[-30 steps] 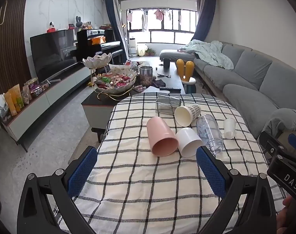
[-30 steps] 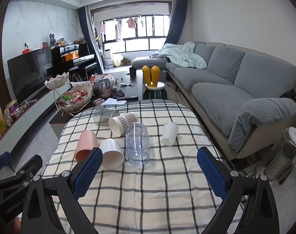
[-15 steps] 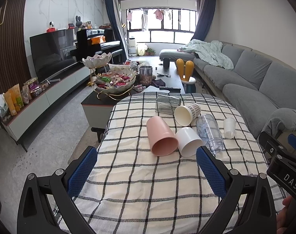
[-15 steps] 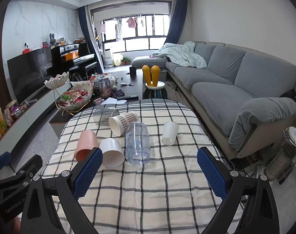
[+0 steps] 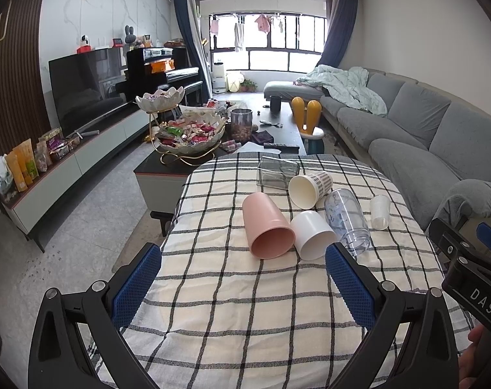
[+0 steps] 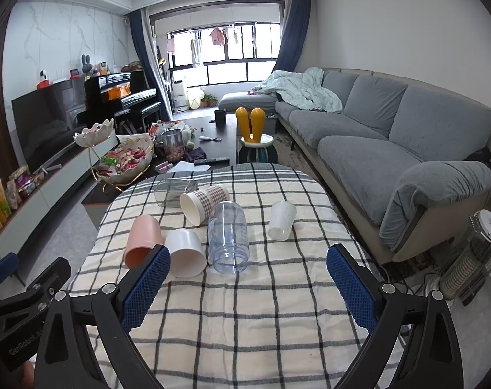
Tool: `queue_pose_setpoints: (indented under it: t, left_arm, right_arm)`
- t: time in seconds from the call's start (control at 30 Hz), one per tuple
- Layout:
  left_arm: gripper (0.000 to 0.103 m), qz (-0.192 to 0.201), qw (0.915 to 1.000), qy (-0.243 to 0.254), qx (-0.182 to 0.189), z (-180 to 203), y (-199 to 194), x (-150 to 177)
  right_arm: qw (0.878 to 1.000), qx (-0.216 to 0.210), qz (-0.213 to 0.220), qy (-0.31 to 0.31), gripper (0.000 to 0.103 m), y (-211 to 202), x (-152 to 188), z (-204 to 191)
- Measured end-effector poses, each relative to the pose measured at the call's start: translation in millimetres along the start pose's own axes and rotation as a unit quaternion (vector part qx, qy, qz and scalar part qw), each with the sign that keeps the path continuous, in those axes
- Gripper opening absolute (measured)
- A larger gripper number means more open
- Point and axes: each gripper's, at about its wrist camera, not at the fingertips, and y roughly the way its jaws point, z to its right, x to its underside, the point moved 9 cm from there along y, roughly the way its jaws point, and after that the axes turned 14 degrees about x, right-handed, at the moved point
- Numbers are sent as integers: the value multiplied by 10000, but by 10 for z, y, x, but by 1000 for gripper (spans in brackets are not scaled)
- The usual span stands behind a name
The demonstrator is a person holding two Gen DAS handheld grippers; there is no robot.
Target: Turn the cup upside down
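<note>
Left gripper [image 5: 244, 278] and right gripper [image 6: 247, 278], jaws spread wide, empty; ahead, tipped-over glossy pink plastic cup [image 5: 266, 225] touching white plastic cup [image 5: 313, 235] on checked tablecloth [image 5: 245, 308].

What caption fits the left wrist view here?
Open left claw hovers above a checked tablecloth, facing six cups lying on their sides, the pink cup nearest.

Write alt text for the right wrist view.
Six cups lie tipped on a black-and-white checked tablecloth: pink plastic cup, white plastic cup, clear plastic tumbler, checked paper cup, small translucent cup, grey glass. Open blue-padded right tongs frame them.
</note>
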Motion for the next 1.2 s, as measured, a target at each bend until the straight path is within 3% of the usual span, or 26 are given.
queue_pose_setpoints:
  t: [1.2]
  left_arm:
    - [103, -9, 10000, -14, 3, -6, -20, 22]
  right_arm:
    - [10000, -8, -24, 5, 97, -1, 4, -5]
